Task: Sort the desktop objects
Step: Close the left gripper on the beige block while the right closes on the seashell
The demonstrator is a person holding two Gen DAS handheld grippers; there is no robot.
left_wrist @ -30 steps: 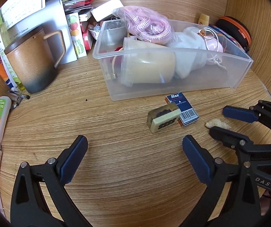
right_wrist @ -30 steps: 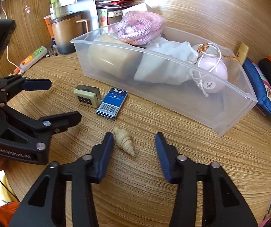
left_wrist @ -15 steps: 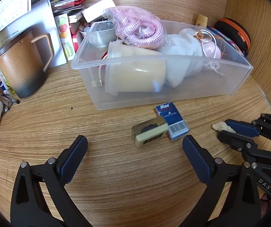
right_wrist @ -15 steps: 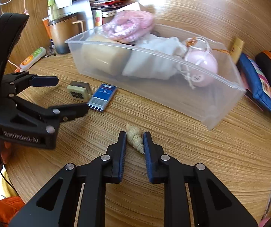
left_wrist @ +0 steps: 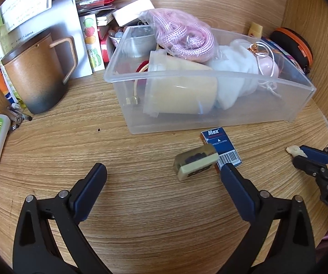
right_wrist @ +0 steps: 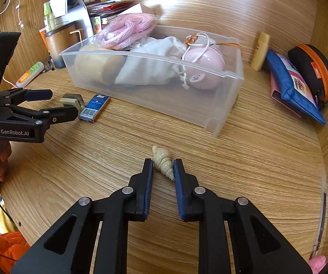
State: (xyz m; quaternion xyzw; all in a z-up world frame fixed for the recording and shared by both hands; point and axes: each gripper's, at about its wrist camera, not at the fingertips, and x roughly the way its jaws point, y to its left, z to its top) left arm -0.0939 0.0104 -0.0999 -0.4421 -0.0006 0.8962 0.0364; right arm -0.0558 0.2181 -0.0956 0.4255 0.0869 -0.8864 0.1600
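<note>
wood-grain surface (right_wrist: 255,159), pale oak laminate with curved walls of the same finish behind. clutter sits along the back edge.

step in hand: pickup of the seashell (right_wrist: 162,162). right tool (right_wrist: 163,170) is nearly pressed together, blue pads flanking the shell's narrow spire. the right pad looks to touch it; contact on the left pad cannot be confirmed. shell lies on the surface in front of the clear bin (right_wrist: 223,111), apart from it. shell is a small ribbed cream spiral, hard and tapering, so likely to pivot or slip if pinched only at the tip.

left tool (left_wrist: 162,173) is spread wide and empty, low over the surface. just ahead of its right finger lies a cream block (left_wrist: 196,165) with dark markings, resting partly on a blue "max" box (left_wrist: 221,147). both are loose on the surface, near the bin's front wall.

bin: translucent rigid plastic, already holding a pink braided rope (left_wrist: 184,36), a white cloth pouch (right_wrist: 152,65), a pink ball (right_wrist: 204,67) and a beige tub (left_wrist: 180,96) on its side.

judgement: next move calls for a firm close on the shell, a lift clear of the bin wall, and a release into a free gap at the bin's near end. block and box remain to be sorted.
</note>
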